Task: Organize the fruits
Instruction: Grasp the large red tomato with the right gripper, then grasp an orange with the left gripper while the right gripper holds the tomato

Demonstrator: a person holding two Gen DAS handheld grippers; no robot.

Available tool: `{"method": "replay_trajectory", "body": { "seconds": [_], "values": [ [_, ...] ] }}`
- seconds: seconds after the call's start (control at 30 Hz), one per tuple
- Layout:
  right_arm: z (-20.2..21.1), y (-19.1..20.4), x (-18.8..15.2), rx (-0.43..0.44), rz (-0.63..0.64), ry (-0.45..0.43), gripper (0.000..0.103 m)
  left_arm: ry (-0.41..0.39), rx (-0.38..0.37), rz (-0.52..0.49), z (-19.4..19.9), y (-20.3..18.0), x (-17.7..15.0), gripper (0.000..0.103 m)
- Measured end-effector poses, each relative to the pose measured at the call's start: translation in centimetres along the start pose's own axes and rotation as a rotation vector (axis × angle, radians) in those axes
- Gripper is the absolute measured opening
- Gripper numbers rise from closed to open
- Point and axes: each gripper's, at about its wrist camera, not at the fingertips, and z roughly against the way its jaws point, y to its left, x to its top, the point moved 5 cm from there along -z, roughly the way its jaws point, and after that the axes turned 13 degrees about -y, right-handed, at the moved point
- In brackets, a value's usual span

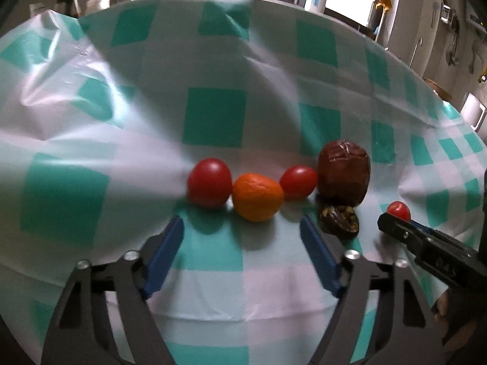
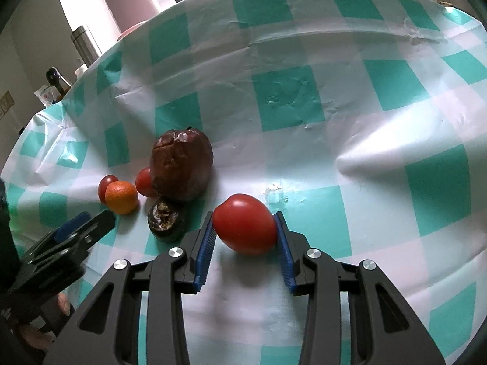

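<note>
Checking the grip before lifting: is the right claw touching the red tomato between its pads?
Touching. The right wrist view shows both blue pads pressed against the sides of the red tomato, with no gap showing on either side.

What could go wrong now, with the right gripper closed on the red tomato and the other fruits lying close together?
The right gripper pinches the red tomato only at its tips; it may slip or bruise. The open left gripper could knock the orange fruit, which touches its neighbours. The wrinkled tablecloth may let fruits roll.

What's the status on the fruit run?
Right gripper shut on a red tomato. Left gripper open, empty, facing the orange fruit. Nothing blocking.
</note>
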Motion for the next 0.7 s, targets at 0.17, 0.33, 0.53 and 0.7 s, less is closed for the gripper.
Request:
{"method": "replay_trajectory", "body": {
  "seconds": [0.17,0.33,0.53,0.7],
  "values": [
    [-1.1,1.8,-0.1,0.0,0.011,0.004,0.038,0.061,0.016,0.008,-2.4,-0.5,0.3,0.063],
    [-1.3,2.0,-0.1,0.001,0.012,0.003,0.039,0.066,0.018,-0.024,-3.7,-1.6,0.9,0.063],
    [-1.3,2.2,-0.3,0.015,0.01,0.004,0.039,0.05,-0.014,0.011,-3.4,-1.3,0.8,0.036],
    [-1.0,1.7,-0.5,0.037,-0.011,0.001,0.039,-0.006,0.017,-0.005,-0.9,-0.4,0.2,0.036]
  ]
}}
